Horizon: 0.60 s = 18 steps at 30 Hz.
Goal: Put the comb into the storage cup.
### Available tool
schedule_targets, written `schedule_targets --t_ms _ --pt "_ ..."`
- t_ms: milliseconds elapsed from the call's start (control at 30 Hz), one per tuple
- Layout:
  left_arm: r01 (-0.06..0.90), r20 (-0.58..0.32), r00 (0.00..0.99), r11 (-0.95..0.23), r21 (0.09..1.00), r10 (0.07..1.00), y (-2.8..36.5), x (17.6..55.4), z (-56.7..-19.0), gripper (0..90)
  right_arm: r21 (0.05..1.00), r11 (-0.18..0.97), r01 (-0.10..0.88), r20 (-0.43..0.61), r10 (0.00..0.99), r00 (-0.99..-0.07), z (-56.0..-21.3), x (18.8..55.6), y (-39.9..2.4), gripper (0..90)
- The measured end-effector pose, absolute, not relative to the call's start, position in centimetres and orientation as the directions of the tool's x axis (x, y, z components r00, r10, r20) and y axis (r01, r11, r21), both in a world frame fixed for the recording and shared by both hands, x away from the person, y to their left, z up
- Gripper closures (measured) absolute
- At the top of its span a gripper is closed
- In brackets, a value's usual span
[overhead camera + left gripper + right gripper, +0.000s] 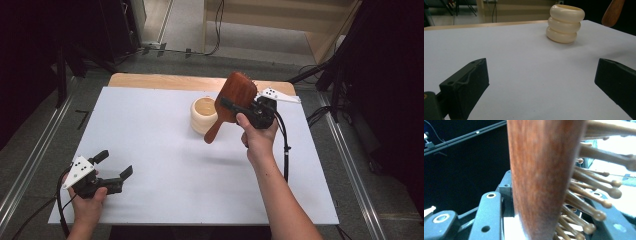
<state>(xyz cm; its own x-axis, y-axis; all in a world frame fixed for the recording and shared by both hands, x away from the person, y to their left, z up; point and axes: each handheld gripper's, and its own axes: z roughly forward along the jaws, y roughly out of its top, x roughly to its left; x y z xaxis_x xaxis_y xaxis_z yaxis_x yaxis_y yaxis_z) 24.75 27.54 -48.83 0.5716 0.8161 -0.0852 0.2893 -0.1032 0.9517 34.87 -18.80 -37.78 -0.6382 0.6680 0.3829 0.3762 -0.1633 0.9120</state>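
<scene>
Right claw [239, 106]: closed on a wooden hairbrush [231, 102], held raised above the far middle of the surface [150, 130]. In the right gripper view the jaws press either side of the brush head; its reddish-brown back [541, 175] runs out of frame top and bottom, and the round-tipped wooden bristles [594, 195] point to the right. The close range blurs the wood, so the grain is hard to read. From the high view the brush hangs tilted, handle end lowest, just above and beside a cream ribbed holder [204, 115]; whether handle and holder touch cannot be determined. The right hand [259, 137] covers part of the claw body.

Left claw [114, 163]: open, jaws wide apart, gripping nothing, low at the near left of the surface. In its own view the holder [565, 23] stands upright as three stacked rings, and the handle tip [613, 12] is cut off at the top right corner.
</scene>
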Motion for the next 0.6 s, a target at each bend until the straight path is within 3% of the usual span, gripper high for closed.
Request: schedule_targets --t_ms 600 --pt "0.289 -0.094 0.571 -0.092 0.953 0.815 27.7 24.7 -48.8 0.0 0.917 -0.170 0.362 0.378 0.665 -0.644 -36.1 36.5 -18.6 51.4"
